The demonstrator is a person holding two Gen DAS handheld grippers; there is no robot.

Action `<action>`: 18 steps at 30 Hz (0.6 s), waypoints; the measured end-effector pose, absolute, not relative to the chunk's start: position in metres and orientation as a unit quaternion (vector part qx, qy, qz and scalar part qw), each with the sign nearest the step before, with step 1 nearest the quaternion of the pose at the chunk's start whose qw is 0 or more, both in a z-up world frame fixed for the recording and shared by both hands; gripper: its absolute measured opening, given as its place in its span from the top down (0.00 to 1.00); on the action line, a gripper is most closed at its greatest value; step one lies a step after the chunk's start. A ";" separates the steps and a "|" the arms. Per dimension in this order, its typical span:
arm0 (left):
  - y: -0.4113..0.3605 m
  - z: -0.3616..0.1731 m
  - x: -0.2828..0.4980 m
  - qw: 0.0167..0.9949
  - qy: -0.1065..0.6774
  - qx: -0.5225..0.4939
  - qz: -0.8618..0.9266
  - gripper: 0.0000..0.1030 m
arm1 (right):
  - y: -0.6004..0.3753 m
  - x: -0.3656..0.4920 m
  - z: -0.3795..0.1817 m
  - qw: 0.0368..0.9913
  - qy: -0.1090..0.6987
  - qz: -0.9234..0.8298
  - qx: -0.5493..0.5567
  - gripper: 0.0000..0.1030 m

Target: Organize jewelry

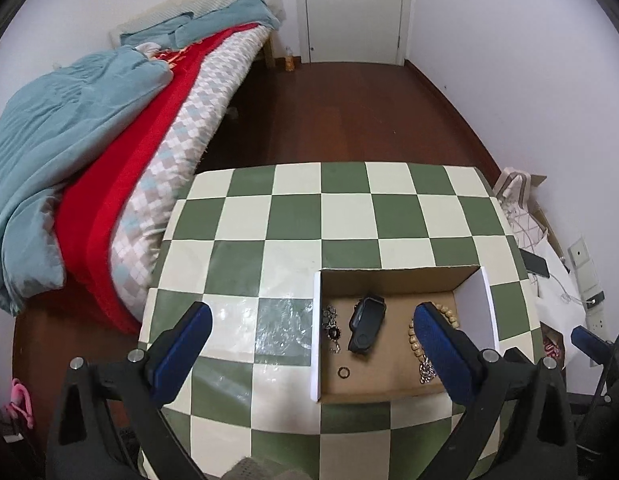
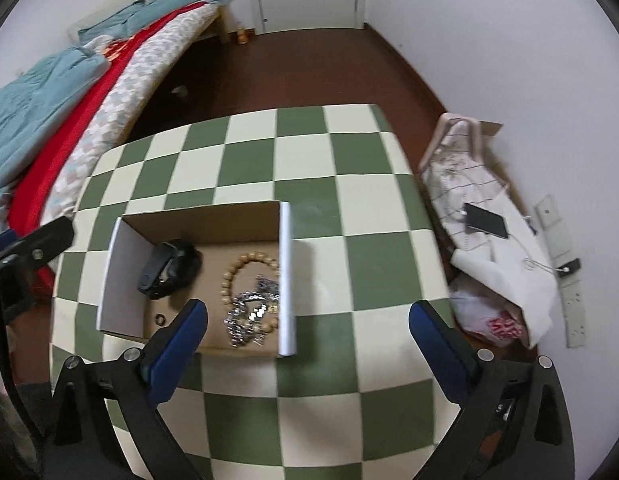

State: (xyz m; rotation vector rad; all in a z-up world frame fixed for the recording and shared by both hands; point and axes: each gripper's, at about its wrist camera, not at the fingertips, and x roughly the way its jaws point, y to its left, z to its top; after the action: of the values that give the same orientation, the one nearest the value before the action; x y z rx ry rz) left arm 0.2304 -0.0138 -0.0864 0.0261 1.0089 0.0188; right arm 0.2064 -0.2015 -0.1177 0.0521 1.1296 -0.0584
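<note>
- Left gripper [image 1: 309, 344]: released, empty, above the checked desk [image 1: 269, 216].
- Cardboard box [image 1: 397, 274], near right: small ring [image 1: 344, 372], black watch [image 1: 365, 324], wooden bead bracelet [image 2: 245, 280], silver chain [image 2: 249, 312].
- Right gripper [image 2: 309, 340]: released; likely best to lower gently and pinch one piece alone.

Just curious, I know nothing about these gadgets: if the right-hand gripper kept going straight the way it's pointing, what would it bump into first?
Probably the green-and-cream checkered tabletop, just right of the white-edged cardboard box. The open right gripper points down there, though depth is hard to judge.
</note>
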 end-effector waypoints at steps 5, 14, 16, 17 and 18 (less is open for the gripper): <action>-0.012 -0.069 0.205 0.885 0.466 0.017 0.014 0.00 | -0.200 0.187 -0.099 0.852 0.521 -0.036 0.016 0.00; -0.010 -0.028 0.143 0.900 0.435 0.031 0.010 0.00 | -0.194 0.123 -0.044 0.875 0.481 -0.050 0.013 0.00; -0.009 -0.017 0.128 0.903 0.430 0.029 0.005 0.00 | -0.195 0.106 -0.031 0.879 0.474 -0.054 0.014 0.00; -0.008 -0.012 0.121 0.903 0.428 0.030 0.003 0.00 | -0.196 0.096 -0.022 0.881 0.469 -0.054 0.016 0.00; -0.007 -0.006 0.113 0.904 0.426 0.028 0.001 0.00 | -0.196 0.088 -0.016 0.883 0.465 -0.055 0.015 0.00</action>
State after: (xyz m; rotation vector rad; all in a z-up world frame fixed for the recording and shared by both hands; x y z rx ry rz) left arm 0.1130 -0.0066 -0.0058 0.0588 0.8799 0.0012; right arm 0.0882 -0.1957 -0.0156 0.0310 0.9686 -0.1151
